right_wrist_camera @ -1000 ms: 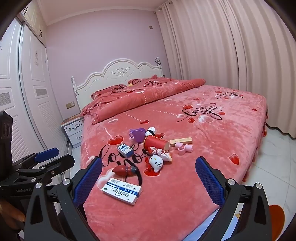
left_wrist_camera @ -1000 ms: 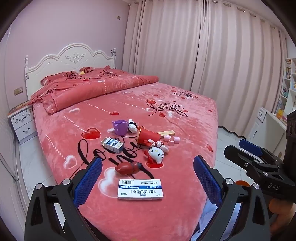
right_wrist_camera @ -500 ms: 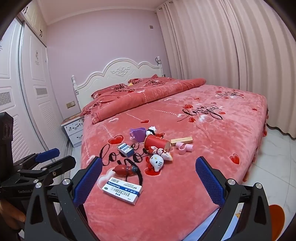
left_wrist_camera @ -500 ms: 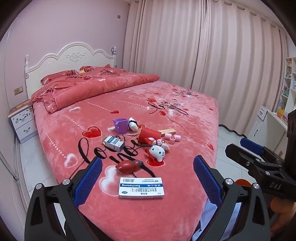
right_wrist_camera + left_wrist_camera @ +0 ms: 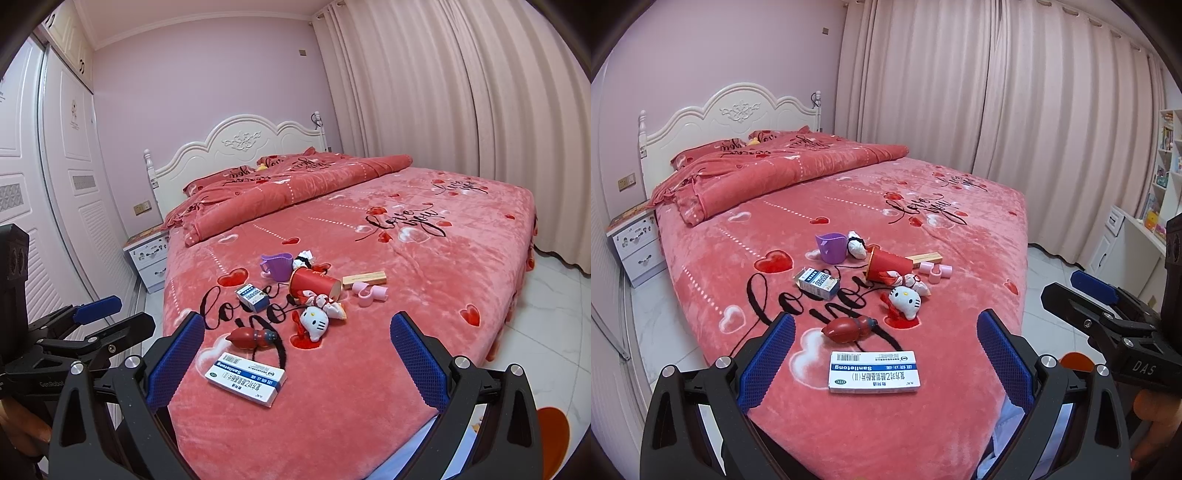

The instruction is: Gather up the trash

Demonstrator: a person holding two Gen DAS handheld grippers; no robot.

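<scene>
A white and blue medicine box [image 5: 874, 372] lies flat near the foot of the red bed [image 5: 979, 229]; it also shows in the right wrist view [image 5: 246, 378]. Behind it lie a red bulb-shaped item [image 5: 847, 329], a small blue carton [image 5: 816, 283], a tipped red paper cup [image 5: 886, 264], a Hello Kitty plush [image 5: 904, 301], a purple cup [image 5: 831, 247], pink rings [image 5: 935, 272] and a wooden block [image 5: 925, 257]. My left gripper [image 5: 884, 363] is open, its fingers on either side of the medicine box, above the bed. My right gripper [image 5: 295, 363] is open and empty beside it.
A white nightstand [image 5: 635, 245] stands left of the bed and a wardrobe [image 5: 55, 206] beyond it. Curtains [image 5: 997, 92] cover the far wall. A white desk and shelves [image 5: 1137, 229] stand at the right. A folded duvet [image 5: 783, 173] lies near the headboard.
Both grippers have moved slightly forward toward the bed; the medicine box sits a little nearer between the left fingers. Nothing was grasped.
</scene>
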